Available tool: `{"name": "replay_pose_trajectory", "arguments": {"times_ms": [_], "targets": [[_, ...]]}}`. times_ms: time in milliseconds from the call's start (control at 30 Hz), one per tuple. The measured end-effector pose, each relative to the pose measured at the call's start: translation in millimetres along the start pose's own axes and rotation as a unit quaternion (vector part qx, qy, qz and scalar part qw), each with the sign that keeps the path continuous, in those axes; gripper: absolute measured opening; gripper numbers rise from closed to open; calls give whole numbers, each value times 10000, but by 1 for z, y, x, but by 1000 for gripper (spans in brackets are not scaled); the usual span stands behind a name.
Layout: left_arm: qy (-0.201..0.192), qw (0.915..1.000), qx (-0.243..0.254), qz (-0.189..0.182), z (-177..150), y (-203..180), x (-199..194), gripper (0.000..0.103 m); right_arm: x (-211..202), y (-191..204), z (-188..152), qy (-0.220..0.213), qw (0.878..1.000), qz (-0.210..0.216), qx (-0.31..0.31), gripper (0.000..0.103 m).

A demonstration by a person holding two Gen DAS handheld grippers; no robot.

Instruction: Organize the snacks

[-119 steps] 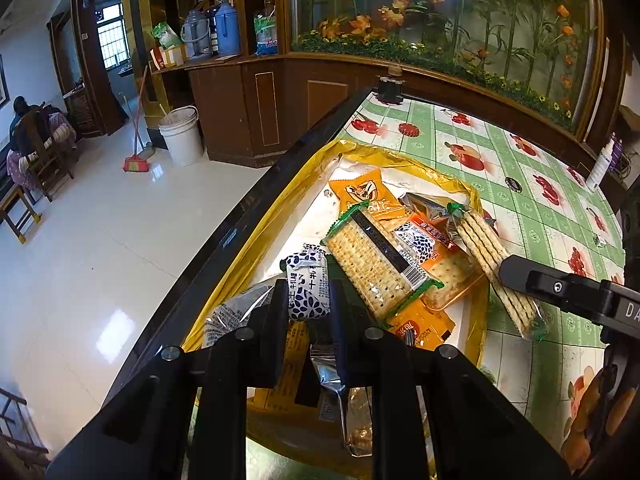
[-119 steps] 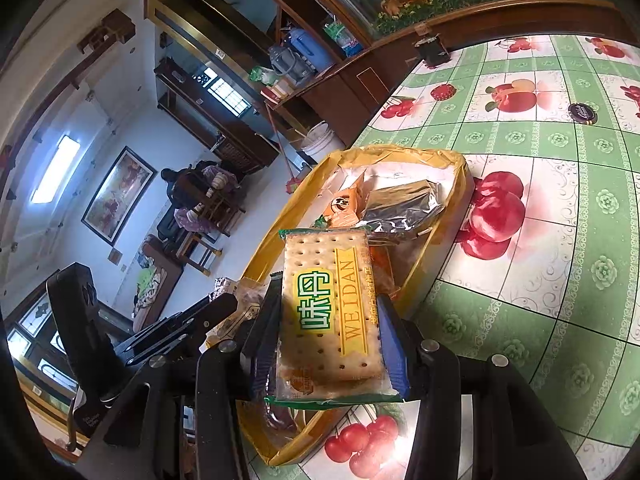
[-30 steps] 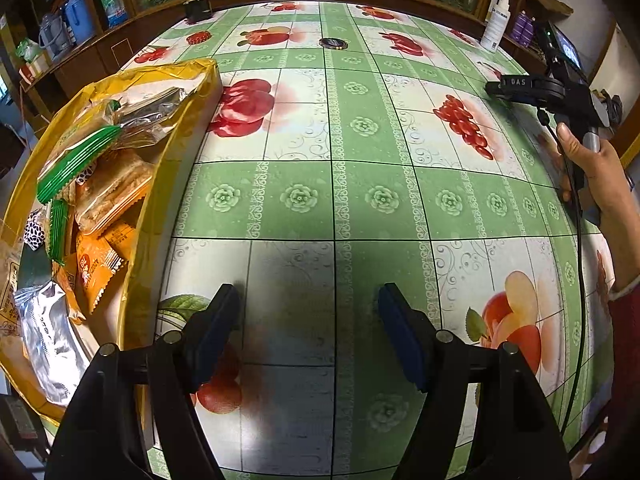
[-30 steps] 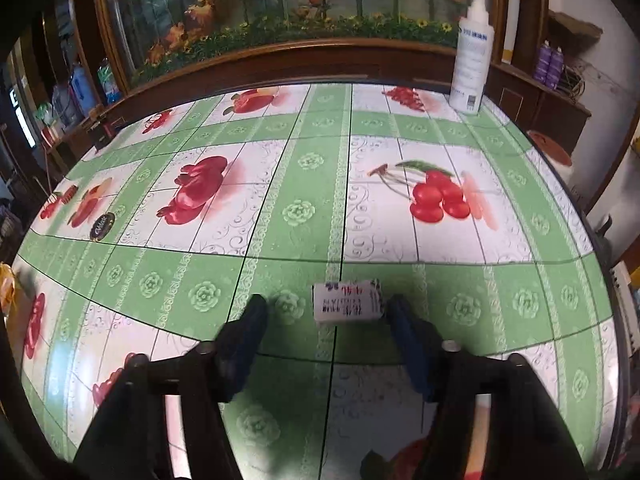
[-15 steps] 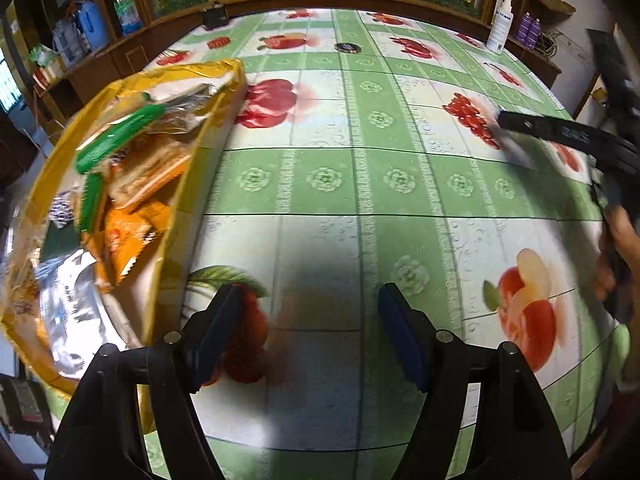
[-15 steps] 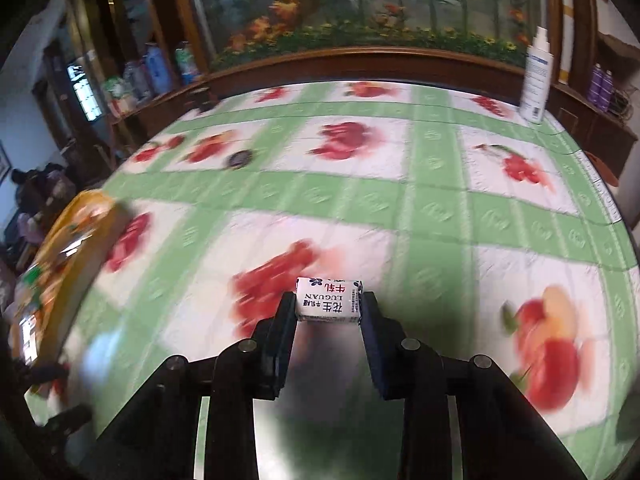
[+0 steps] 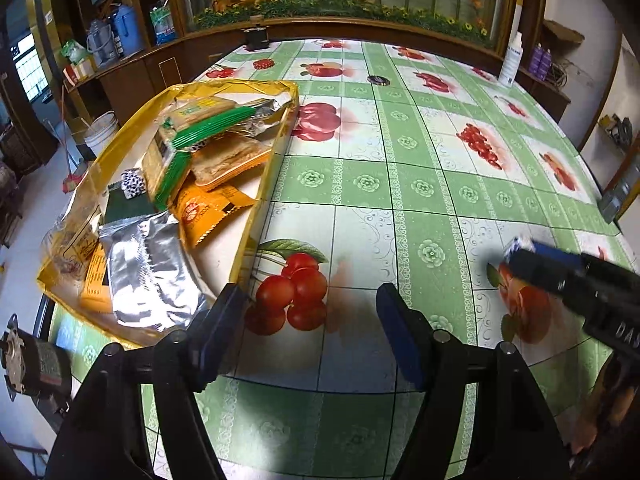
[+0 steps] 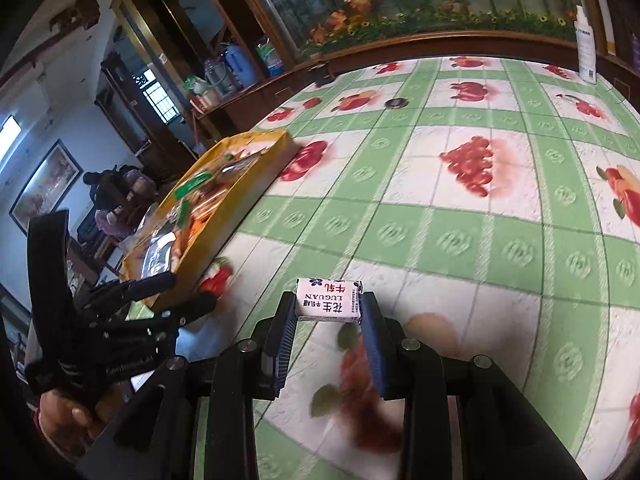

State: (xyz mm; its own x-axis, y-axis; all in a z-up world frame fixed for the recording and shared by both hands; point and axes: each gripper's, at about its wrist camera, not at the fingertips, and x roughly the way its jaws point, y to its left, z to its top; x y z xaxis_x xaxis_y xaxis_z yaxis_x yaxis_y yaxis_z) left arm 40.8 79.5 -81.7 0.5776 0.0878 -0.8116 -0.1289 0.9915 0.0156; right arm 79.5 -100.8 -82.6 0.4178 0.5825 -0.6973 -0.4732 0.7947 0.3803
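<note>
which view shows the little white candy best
The right wrist view: the white candy sits centered, label readable, pinched in the right tool. The left wrist view shows only a blurred corner of it at that tool's tip.

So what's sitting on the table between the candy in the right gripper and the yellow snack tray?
Nothing. In the right wrist view, only bare fruit-print tablecloth lies between the candy held in the right gripper and the yellow tray.

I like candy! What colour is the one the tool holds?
White candy with red writing; right wrist view.
</note>
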Motion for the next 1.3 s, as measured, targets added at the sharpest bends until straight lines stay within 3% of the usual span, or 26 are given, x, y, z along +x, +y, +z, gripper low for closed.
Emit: {"name": "replay_pose_trajectory", "arguments": {"times_ms": [133, 267, 667, 900, 1133, 1300], "targets": [[-56, 9999, -123, -33, -2, 6, -5, 54, 2, 14, -9, 66, 9998, 154, -45, 33], [-79, 9995, -297, -108, -2, 17, -8, 35, 6, 25, -13, 105, 9996, 257, -103, 33], [-206, 9954, -931, -64, -7, 66, -20, 35, 9, 35, -17, 150, 9992, 319, -175, 33], [-139, 9879, -1539, 103, 2, 106, -9, 37, 12, 39, -19, 191, 9989, 393, -177, 34], [136, 9881, -1524, 185, 8, 111, 10, 46, 13, 49, -16, 183, 9983, 497, -261, 34], [45, 9918, -1257, 225, 10, 99, 7, 47, 16, 65, -10, 159, 9973, 584, -405, 34]]}}
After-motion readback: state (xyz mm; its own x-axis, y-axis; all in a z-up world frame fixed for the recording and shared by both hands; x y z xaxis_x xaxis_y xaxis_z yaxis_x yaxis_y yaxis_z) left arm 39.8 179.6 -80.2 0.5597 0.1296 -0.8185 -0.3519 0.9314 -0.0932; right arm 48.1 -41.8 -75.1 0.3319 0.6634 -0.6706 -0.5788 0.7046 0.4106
